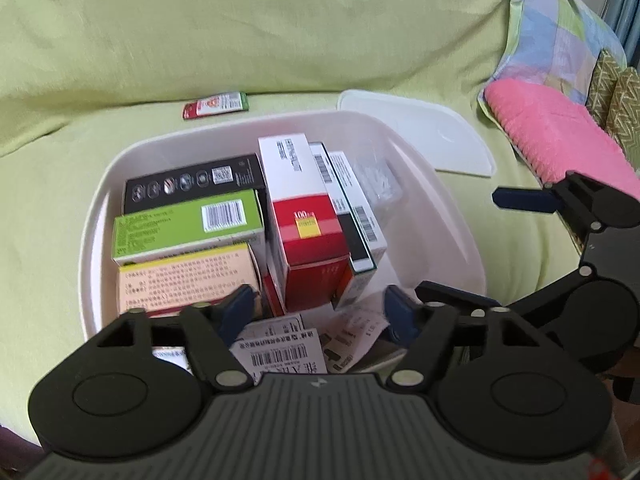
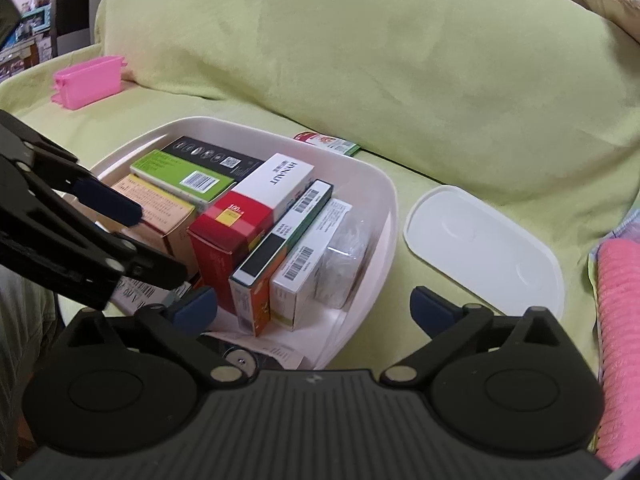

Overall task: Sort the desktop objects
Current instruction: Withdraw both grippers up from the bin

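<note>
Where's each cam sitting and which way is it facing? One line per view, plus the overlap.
Left wrist: on the left gripper, looking forward and down into the white bin of boxes on the green cover; own fingers open at bottom, right gripper at the right edge.
Right wrist: on the right gripper, facing the bin from its right side, lid ahead; own fingers open, left gripper entering from the left.
Shared: bin, red-and-white box, lid, red packet.

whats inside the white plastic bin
Inside the white plastic bin: a black box, a green box, a red and white box, and loose paper slips. Whatever lies beneath them is covered.
</note>
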### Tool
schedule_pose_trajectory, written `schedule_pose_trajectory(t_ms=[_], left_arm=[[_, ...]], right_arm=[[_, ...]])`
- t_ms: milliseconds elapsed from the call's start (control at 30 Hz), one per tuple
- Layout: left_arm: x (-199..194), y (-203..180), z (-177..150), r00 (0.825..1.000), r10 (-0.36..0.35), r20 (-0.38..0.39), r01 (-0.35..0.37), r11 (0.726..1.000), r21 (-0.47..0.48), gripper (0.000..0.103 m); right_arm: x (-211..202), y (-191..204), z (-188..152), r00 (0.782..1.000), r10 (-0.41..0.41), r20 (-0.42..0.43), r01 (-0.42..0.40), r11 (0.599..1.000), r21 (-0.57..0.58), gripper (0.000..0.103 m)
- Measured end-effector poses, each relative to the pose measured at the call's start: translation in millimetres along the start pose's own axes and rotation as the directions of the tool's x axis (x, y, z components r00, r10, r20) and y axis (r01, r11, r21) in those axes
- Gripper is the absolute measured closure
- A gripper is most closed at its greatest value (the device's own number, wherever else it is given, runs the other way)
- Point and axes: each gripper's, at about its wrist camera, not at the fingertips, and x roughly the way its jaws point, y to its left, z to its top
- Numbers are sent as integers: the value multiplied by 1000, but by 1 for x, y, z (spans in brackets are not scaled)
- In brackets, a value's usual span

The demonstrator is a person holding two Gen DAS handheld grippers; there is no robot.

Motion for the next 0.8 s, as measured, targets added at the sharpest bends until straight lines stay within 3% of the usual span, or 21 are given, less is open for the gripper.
schedule_pose_trajectory(t_ms=[467, 800], left_arm=[[-22, 5, -6, 996, 76, 36, -75, 997, -28, 12], [-51, 3, -22, 992, 110, 67, -107, 993, -47, 11]], right_arm=[[-19, -6, 5, 1000, -16, 11, 15, 995, 103, 1], [-43, 6, 7, 1000, -6, 11, 4, 989, 149, 1]])
